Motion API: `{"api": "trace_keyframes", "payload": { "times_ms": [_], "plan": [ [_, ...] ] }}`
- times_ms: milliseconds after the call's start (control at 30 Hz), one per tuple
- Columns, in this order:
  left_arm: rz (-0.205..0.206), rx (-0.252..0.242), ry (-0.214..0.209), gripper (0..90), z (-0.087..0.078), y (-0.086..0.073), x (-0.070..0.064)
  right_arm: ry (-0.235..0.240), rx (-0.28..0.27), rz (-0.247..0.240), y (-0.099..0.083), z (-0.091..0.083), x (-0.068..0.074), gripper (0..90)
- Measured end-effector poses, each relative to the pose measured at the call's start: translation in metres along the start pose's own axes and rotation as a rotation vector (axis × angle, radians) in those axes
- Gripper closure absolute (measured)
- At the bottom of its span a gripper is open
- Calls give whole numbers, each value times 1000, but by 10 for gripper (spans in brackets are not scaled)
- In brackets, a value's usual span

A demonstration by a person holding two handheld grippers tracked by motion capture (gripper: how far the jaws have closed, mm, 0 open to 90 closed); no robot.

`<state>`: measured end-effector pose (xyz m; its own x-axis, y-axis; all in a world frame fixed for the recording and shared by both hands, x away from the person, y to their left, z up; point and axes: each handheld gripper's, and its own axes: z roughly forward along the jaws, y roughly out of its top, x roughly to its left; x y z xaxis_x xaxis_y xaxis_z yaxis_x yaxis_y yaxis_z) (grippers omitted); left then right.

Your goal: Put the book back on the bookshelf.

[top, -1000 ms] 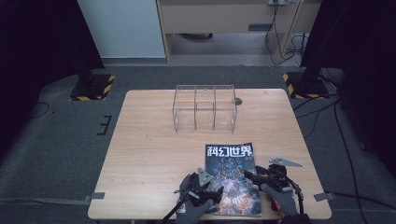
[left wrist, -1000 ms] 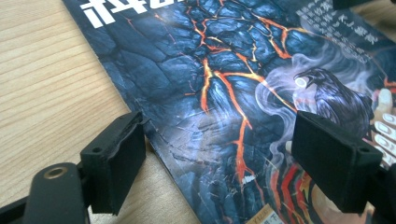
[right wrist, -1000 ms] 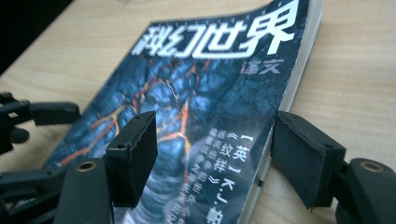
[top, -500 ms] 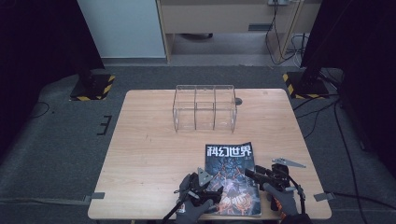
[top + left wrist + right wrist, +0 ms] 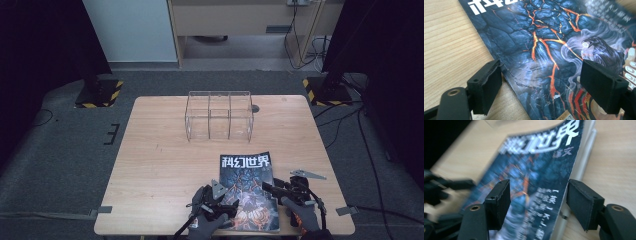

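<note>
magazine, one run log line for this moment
magazine flat, near table edge | left gripper open at its left edge | right gripper open at its right edge | rack empty

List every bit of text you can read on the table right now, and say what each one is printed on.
"科幻世界": large white title across the top of the magazine cover.
Small white lines down the cover's right edge, seen in the right gripper view: blurred, unreadable.
Small print at the cover's top right in the left gripper view: too blurred to read.
Clear acrylic organizer: no text.
</note>
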<state>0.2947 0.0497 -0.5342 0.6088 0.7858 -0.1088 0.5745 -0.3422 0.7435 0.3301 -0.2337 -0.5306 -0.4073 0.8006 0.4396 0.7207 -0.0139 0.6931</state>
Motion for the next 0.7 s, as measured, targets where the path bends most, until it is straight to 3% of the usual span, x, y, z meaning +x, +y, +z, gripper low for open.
{"api": "trace_keyframes", "payload": {
  "times_ms": [33,167,367,433,567,600,633,667,700],
  "plan": [
    [0,1,0,172,0,0,0,-15,33,2,-1,2,0,358],
    [0,1,0,173,0,0,0,8,32,21,-1,1,-3,351],
    [-2,1,2,172,0,0,0,122,-56,68,3,-8,-4,370],
    [-1,1,2,172,0,0,0,134,-67,63,3,-8,-3,371],
    [-3,-1,2,172,0,0,1,125,-62,53,3,-7,-2,368],
    [-3,-1,1,172,0,0,1,111,-51,60,3,-6,-4,367],
    [-3,0,1,172,0,0,1,65,-2,53,1,-2,-6,353],
    [-3,-1,2,172,0,0,1,65,-2,53,1,-2,-6,353],
    [-6,-2,2,171,0,0,1,30,32,33,0,2,-5,333]
  ]
}}
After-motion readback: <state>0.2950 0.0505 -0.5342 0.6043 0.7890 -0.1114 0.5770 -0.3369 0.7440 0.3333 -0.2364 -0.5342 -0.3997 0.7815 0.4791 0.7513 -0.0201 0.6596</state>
